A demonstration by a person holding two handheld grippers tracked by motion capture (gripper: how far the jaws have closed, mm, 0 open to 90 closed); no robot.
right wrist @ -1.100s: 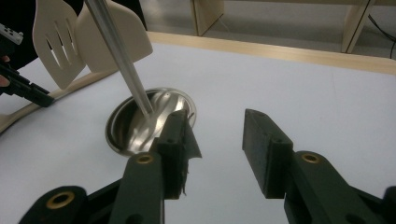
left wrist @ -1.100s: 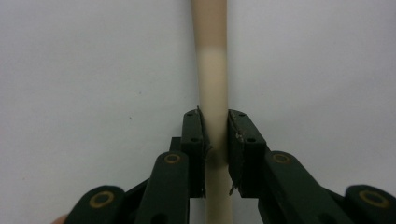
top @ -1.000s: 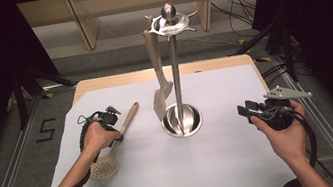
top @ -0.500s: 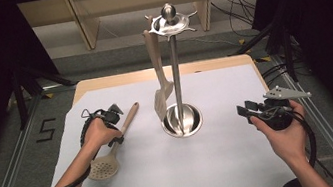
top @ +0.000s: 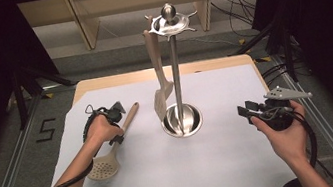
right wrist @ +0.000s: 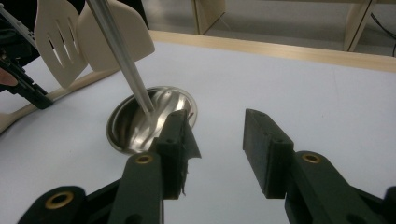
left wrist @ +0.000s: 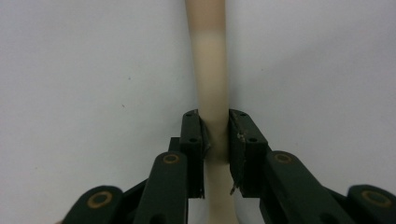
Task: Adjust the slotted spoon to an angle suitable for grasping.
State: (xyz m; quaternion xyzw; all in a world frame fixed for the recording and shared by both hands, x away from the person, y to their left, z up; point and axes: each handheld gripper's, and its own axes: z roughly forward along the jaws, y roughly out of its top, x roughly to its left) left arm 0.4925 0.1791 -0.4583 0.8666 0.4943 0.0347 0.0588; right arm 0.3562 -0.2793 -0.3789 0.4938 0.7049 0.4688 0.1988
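Note:
A pale skimmer spoon lies on the white table cover, its handle pointing away toward the stand. My left gripper comes down on that handle from above. Its jaws have just been closing, and both pads now press the handle between them. My right gripper is held above the right side of the table, its jaws open with nothing between them. It faces the steel base of the stand.
A steel utensil stand rises from a round base at the table's middle. A pale spatula hangs from its top; the right gripper view shows a slotted spatula beside a solid one. A cable trails from each gripper.
The left hand has shifted slightly over the spoon's handle. The spoon, the stand and the right hand stand as before.

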